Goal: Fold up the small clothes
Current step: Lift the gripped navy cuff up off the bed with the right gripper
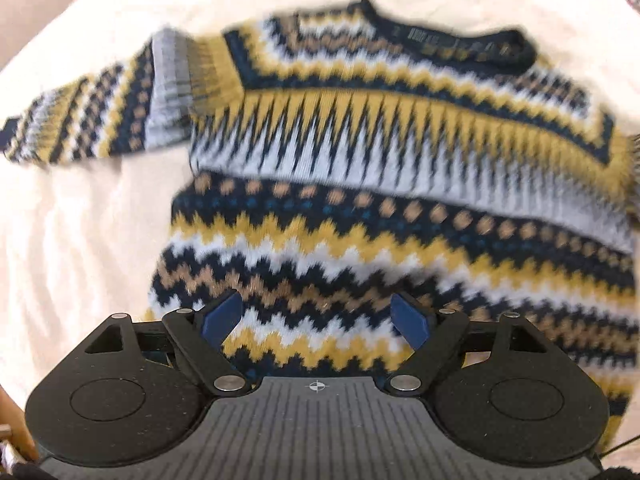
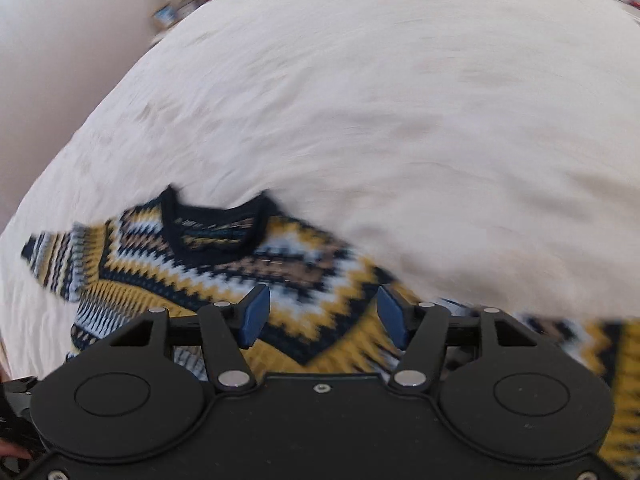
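The sweater (image 1: 400,200) is soft, thick knit; take its hem or sleeve cuff. Left tongs (image 1: 316,320) and right tongs (image 2: 320,316) are spread, empty.

Looks like a home bedroom: wrinkled white bedsheet (image 2: 400,100) spread wide like a bed, plain pale wall (image 2: 60,40) at ten o'clock, blurred clutter beyond.

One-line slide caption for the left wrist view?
Left gripper open above a zigzag-patterned knit sweater spread on a white sheet, nothing between its blue pads.
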Demonstrator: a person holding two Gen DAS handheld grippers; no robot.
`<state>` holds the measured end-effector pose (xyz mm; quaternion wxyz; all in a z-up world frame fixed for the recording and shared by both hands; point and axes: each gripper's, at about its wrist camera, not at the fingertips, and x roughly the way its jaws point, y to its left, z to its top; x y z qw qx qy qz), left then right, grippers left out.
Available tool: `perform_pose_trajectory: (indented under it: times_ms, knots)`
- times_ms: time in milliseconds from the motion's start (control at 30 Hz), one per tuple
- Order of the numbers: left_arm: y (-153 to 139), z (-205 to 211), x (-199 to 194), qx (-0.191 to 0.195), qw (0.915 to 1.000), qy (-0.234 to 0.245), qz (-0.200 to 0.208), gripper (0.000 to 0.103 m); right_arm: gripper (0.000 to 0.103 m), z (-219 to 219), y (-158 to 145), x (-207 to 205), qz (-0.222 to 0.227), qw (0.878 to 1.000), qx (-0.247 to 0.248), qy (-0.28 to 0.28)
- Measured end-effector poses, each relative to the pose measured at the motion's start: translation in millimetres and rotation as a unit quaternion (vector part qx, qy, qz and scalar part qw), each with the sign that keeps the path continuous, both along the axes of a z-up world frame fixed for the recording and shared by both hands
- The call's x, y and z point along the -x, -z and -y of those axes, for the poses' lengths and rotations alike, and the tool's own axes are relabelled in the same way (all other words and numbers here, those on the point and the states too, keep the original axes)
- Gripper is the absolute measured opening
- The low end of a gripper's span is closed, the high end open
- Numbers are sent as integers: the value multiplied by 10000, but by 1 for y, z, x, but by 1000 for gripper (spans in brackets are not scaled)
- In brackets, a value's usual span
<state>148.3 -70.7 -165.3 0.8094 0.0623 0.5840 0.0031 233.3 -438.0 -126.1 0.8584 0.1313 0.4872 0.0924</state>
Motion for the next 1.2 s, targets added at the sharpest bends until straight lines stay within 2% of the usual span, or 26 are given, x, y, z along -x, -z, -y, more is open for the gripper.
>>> perform_pose_trajectory:
  times_ms: [200,367,500,700,767,900,967,1000,1033,1100,1200]
  knots:
    - [-42,19,9,140,9987,178,451,81,64,87,-18,42,-35,9951,217,969]
    - [-60,41,15,221,9969,356,667,81,64,162,-30,67,-85,9857,677,1543]
    - [-64,60,18,284,9959,467,716,81,64,219,-33,80,-209,9757,970,1954]
    - [-66,79,22,314,9955,591,668,81,64,282,-9,85,-567,9596,1088,2532]
    - [-67,82,24,273,9954,633,673,81,65,291,3,85,-670,9572,1017,2625]
    - [-69,82,26,168,9956,631,669,81,66,292,19,85,-590,9564,651,2784]
    - [-69,81,26,147,9962,583,632,81,61,297,20,87,-543,9555,499,2858]
    - [-68,80,26,139,9964,567,621,81,51,297,21,90,-513,9553,427,2881]
    - [-69,79,27,132,9965,556,616,81,26,297,21,92,-480,9554,338,2895]
    - [-69,78,28,119,9964,576,618,81,18,298,18,97,-389,9547,81,2950]
    - [-71,78,29,106,9956,642,670,81,16,292,6,107,-188,9543,80,2982]
